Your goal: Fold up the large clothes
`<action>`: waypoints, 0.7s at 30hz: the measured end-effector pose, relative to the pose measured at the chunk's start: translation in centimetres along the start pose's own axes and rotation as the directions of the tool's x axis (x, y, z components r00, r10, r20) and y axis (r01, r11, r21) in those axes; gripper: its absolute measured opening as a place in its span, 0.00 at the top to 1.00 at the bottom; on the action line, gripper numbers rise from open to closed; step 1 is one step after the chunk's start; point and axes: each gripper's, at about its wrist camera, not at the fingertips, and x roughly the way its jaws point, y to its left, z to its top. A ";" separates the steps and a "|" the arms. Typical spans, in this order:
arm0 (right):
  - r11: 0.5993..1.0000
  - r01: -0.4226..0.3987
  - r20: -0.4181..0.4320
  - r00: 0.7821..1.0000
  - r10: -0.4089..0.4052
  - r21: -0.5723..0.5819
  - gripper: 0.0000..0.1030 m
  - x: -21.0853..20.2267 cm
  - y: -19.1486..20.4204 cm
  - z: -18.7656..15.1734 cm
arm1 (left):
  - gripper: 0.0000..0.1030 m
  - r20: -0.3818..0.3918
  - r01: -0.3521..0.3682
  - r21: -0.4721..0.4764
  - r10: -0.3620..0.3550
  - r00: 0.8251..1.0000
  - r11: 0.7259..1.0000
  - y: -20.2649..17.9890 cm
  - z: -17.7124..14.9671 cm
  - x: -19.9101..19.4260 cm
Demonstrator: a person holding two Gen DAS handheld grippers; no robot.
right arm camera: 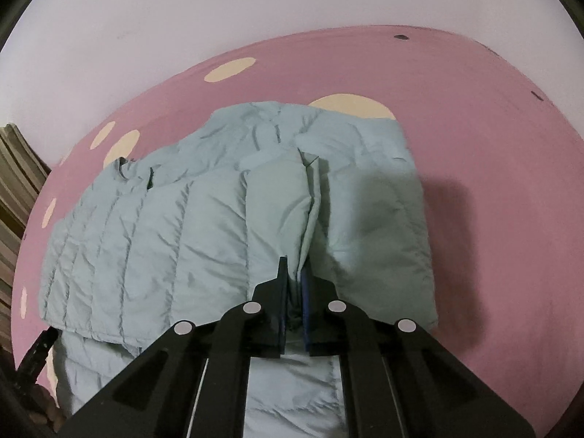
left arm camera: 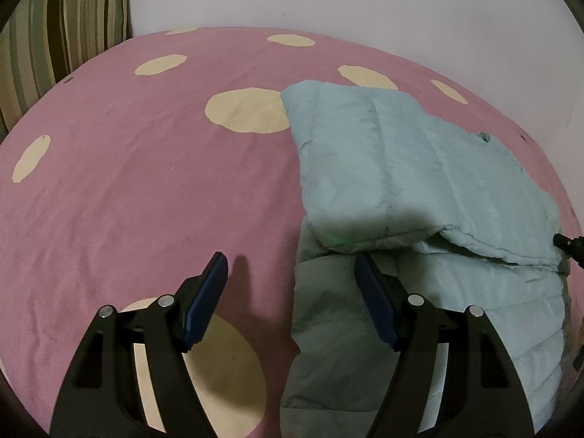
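Observation:
A pale blue-green quilted puffer jacket (left arm camera: pixel 401 168) lies partly folded on a pink bed cover with cream dots (left arm camera: pixel 146 182). My left gripper (left arm camera: pixel 292 262) is open and empty, hovering at the jacket's left edge, its right finger over the fabric. In the right wrist view the jacket (right arm camera: pixel 153 241) fills the middle. My right gripper (right arm camera: pixel 295 273) is shut on a fold of the jacket, fabric pinched between the blue pads. The right gripper's tip shows at the left wrist view's right edge (left arm camera: pixel 565 242).
A white wall (left arm camera: pixel 365 0) runs behind the bed. A striped pillow or cushion (left arm camera: pixel 54 36) stands at the far left corner and shows at the left of the right wrist view (right arm camera: pixel 14 189). Pink cover (right arm camera: pixel 492 182) lies right of the jacket.

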 end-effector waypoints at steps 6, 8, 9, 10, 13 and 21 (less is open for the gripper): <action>0.994 0.094 0.008 0.996 -0.094 -0.056 0.95 1.3 -0.2 0.0 | 0.28 -0.017 -0.026 -0.008 0.026 1.000 1.000 0.2 0.0 0.8; 0.991 0.113 -0.007 0.994 -0.114 -0.072 0.95 2.3 -0.4 -0.3 | 0.28 -0.026 -0.040 -0.010 0.040 0.999 0.999 0.3 -0.1 1.4; 0.990 0.117 -0.012 0.993 -0.119 -0.080 0.95 2.7 -0.5 -0.4 | 0.28 -0.030 -0.043 -0.010 0.042 0.999 0.999 0.3 -0.1 1.5; 0.989 0.119 -0.009 0.993 -0.120 -0.084 0.95 2.8 -0.6 -0.5 | 0.28 -0.037 -0.044 -0.012 0.043 0.998 0.999 0.5 -0.1 1.7; 0.991 0.106 -0.004 0.994 -0.107 -0.077 0.94 2.4 -0.7 -0.3 | 0.28 -0.038 -0.034 -0.018 0.033 0.999 0.999 0.8 0.0 1.1; 0.995 0.096 0.105 0.990 -0.091 -0.038 0.90 -1.9 0.1 0.3 | 0.28 0.049 0.013 0.001 -0.013 0.999 1.000 0.1 2.0 -1.8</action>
